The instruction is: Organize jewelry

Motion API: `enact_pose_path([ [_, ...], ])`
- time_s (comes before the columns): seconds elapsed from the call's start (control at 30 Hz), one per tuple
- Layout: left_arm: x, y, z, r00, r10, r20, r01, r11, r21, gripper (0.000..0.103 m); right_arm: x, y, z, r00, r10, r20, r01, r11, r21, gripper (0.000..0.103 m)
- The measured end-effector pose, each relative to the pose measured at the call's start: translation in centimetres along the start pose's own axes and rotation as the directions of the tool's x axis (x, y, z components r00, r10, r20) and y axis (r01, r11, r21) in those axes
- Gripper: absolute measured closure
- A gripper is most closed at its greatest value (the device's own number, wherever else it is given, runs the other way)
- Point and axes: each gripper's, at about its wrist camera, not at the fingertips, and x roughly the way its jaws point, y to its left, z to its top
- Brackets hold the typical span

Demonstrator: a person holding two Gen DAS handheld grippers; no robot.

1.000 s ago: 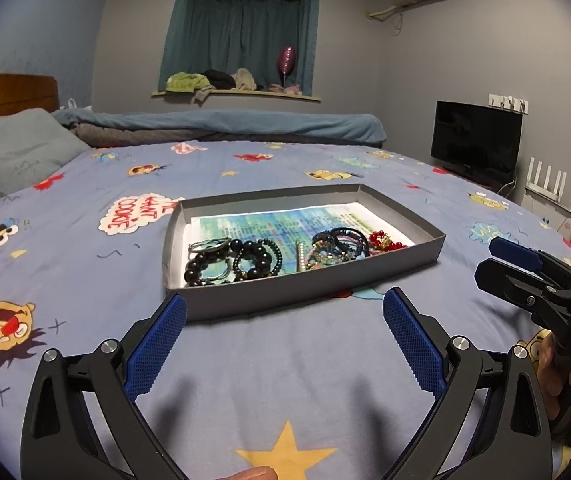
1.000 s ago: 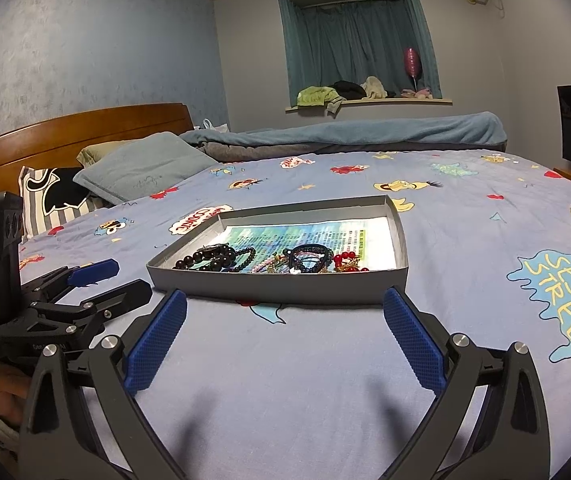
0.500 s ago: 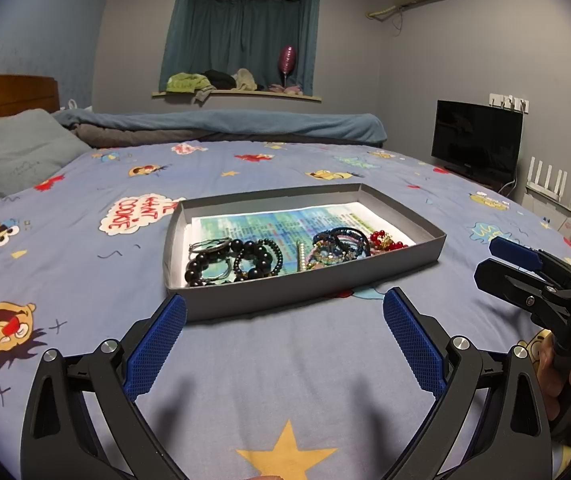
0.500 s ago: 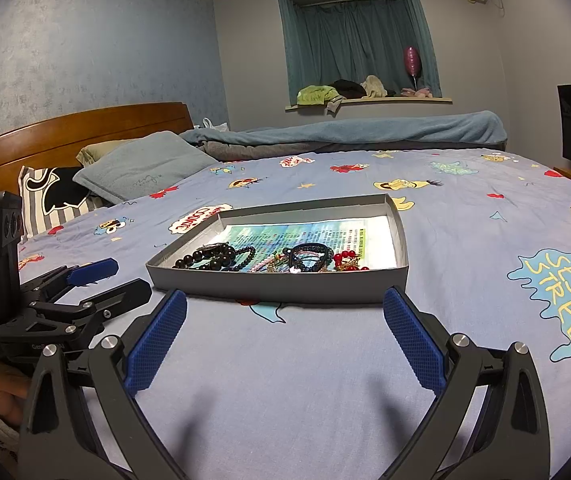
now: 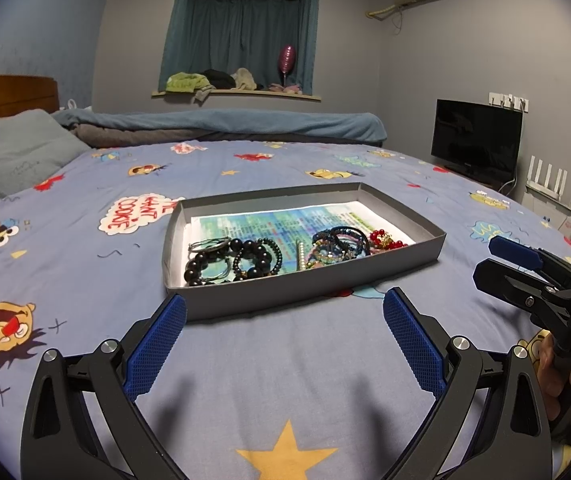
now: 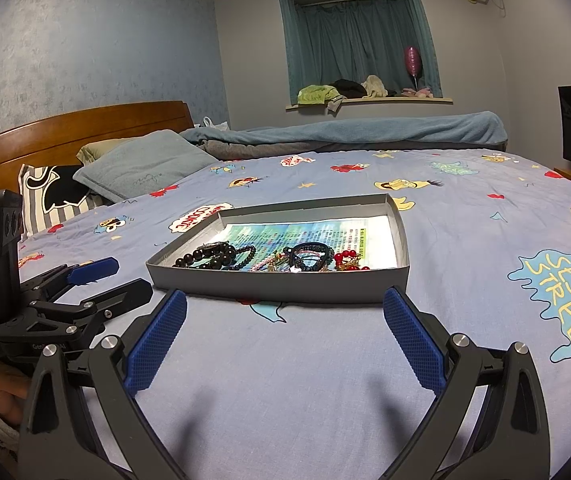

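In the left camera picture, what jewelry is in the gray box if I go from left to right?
In the gray box: big black bead bracelets → a thin pale beaded strand → a bunch of blue and dark bracelets → red beads.

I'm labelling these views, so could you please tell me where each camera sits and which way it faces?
Left wrist: on the left claw, facing the tray on the bed; the right claw shows at right.
Right wrist: on the right claw, facing the tray's corner; the left claw shows at left.
Shared: tray, bracelets, window.
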Motion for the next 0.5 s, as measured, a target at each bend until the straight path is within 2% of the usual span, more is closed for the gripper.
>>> enact_pose_path([
  [0.5, 0.09, -0.01, -0.22, 1.0, 0.003, -0.011, -0.003, 1.0, 0.002, 0.005, 0.08, 0.06, -0.06, 1.0, 0.0, -0.003, 0.0, 1.0, 0.0, 0.006],
])
